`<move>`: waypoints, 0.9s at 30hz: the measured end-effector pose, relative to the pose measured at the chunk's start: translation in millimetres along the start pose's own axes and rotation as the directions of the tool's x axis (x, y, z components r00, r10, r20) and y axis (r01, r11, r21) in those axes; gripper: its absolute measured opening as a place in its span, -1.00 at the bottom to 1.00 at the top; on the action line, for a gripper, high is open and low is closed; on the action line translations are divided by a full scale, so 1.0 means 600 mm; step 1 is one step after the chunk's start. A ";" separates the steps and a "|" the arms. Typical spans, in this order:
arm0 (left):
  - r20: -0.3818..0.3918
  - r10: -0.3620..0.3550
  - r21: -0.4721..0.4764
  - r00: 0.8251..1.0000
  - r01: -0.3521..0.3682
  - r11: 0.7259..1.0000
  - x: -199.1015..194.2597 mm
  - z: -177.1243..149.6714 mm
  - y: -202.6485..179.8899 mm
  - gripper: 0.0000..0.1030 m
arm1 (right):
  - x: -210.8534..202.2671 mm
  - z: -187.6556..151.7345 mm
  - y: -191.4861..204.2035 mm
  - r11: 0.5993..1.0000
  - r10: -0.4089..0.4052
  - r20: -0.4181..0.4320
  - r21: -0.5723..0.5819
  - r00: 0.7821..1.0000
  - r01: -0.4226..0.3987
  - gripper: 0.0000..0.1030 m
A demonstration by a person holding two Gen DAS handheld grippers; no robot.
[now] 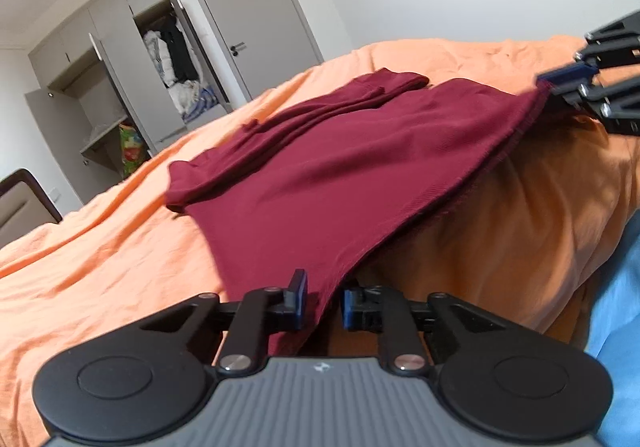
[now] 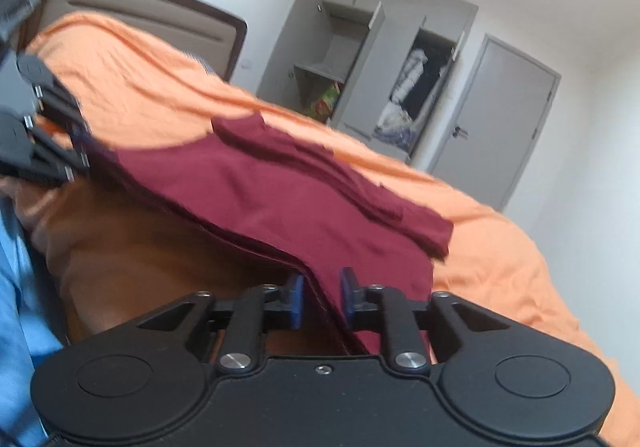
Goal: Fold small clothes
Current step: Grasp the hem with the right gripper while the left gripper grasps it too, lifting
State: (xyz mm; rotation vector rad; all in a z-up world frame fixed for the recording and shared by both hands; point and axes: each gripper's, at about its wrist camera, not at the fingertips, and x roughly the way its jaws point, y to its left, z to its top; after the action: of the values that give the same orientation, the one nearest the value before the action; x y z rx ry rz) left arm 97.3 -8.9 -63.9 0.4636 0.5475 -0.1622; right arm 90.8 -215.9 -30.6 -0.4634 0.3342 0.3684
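We are holding up one edge of the red shirt [image 1: 320, 167]. The rest of it lies on the bed [image 1: 100, 247], with its far part bunched up in folds.

Our left gripper [image 1: 323, 301] has one corner of that edge between its blue pads [image 1: 298, 299]. The cloth runs through the gap, but we can see space beside it, so we cannot tell if the jaws pinch it tight. Our right gripper [image 2: 322, 297] has the other corner. Its jaws also stand a bit apart with the cloth passing between them, so again we cannot tell how firm the hold is.

We think we are in the middle of a fold. The lifted edge hangs in the air, and the bed below it is in shadow. Next, we think both hands should carry this edge over to the far side, going together so the edge stays straight. Then we lay it down flat and let go. If one corner slips out, the fold will go crooked.

The bed has an orange cover with soft wrinkles. Something blue [image 2: 20, 307] sits near us at the side. Behind the bed is a wardrobe [image 2: 360, 67] with open doors and clothes inside, a shut grey door [image 1: 256, 15], a headboard [image 2: 140, 7], and white walls.
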 end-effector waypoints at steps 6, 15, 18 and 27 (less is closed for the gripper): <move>0.019 0.027 -0.014 0.999 -0.027 1.000 -0.009 -0.014 0.015 -0.93 | 0.010 -0.045 0.008 0.996 -0.087 -0.109 -0.044 0.990 0.083 -0.54; 0.199 0.199 -0.034 0.960 -0.196 0.980 -0.058 0.007 0.029 -0.95 | -0.039 -0.008 -0.006 0.982 -0.182 0.075 -0.034 0.980 0.185 -0.92; 0.215 0.183 -0.077 0.959 -0.170 0.982 -0.082 0.019 0.054 -0.95 | -0.063 0.017 -0.017 0.984 -0.179 0.118 -0.004 0.977 0.181 -0.93; 0.305 0.159 -0.145 0.939 -0.120 0.982 -0.175 0.042 0.121 -0.95 | -0.166 0.084 -0.022 0.988 -0.153 0.217 0.026 0.964 0.151 -0.93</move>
State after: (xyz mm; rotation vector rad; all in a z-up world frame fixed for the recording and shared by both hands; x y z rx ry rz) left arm 40.0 46.2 38.9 0.3441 0.2066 -0.0629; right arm 20.3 -228.9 55.9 -0.4317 0.0854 0.2652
